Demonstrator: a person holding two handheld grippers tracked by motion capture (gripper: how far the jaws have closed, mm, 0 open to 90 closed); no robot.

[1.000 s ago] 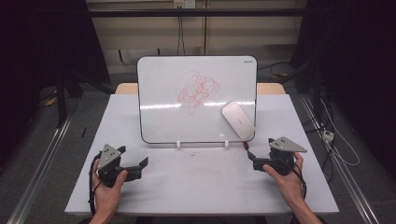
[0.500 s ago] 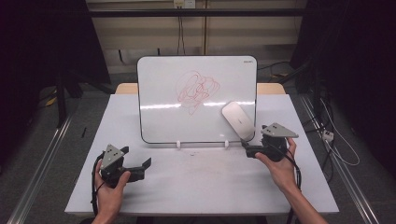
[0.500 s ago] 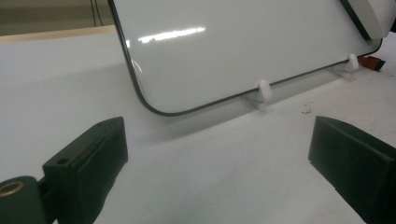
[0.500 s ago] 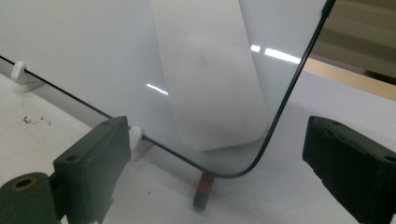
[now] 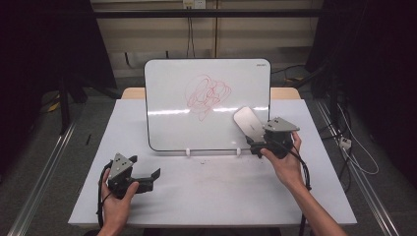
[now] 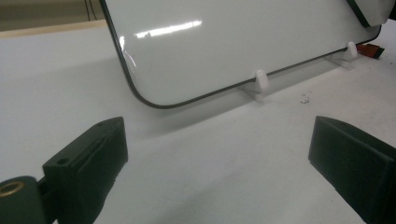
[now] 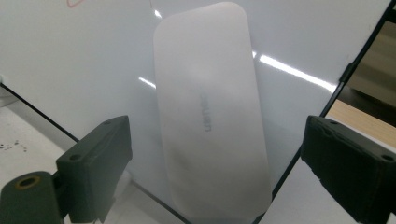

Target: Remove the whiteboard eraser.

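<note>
A whiteboard (image 5: 172, 123) stands upright at the middle of the white table, with a red scribble (image 5: 209, 96) on it. A white oblong eraser (image 5: 247, 123) sticks to its lower right part. My right gripper (image 5: 253, 145) is raised just below and in front of the eraser, open. Its jaws have just closed a little, and in the right gripper view the eraser (image 7: 210, 107) lies ahead between them, untouched by the pads. My left gripper (image 5: 155, 176) rests low on the table at the front left, open and empty, facing the whiteboard's (image 6: 233, 46) lower corner.
Two small white feet (image 5: 188, 151) hold up the board on the table (image 5: 221, 196). A wooden edge (image 5: 285, 93) shows behind it. Cables (image 5: 354, 152) trail on the floor at the right, and metal rails run along both sides.
My right hand has risen and moved forward toward the eraser on the board. The left hand has stayed where it was.
</note>
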